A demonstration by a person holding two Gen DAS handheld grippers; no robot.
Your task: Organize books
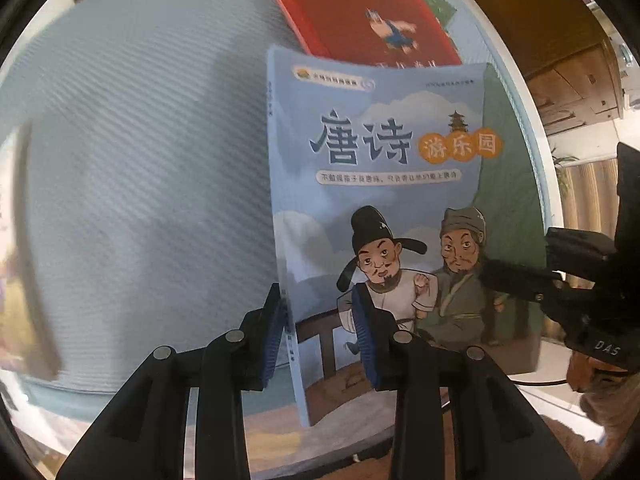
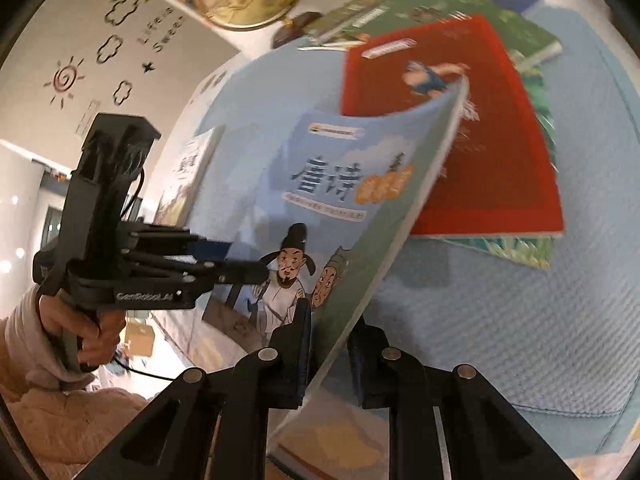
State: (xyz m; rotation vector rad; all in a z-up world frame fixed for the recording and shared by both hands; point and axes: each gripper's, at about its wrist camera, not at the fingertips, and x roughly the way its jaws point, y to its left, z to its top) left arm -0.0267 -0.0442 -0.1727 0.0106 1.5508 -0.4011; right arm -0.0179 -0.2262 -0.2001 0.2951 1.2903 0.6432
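Both tools, left tool (image 1: 320, 328) and right tool (image 2: 328, 344), clamp the blue book (image 1: 380, 184) above a ribbed blue mat (image 1: 140, 160) (doodled wall (image 2: 100, 60) behind).

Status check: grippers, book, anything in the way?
Left gripper and right gripper both clamped on blue book, lifted off the mat. Red book lies behind. Nothing blocking.

Left gripper (image 1: 320, 328): matte black linkage arms, round silver pivot pins, blue ribbed pads (image 1: 366, 338). Right gripper (image 2: 330, 340): same black build, silver pins, dark blue pads. Seen from the right wrist view, the left unit's black body carries white lettering "GenRobot.AI"; a thin black cable runs below that lettering. Hand (image 2: 86, 330) under the lettering wears a pale pinkish fuzzy sleeve (image 2: 28, 344).
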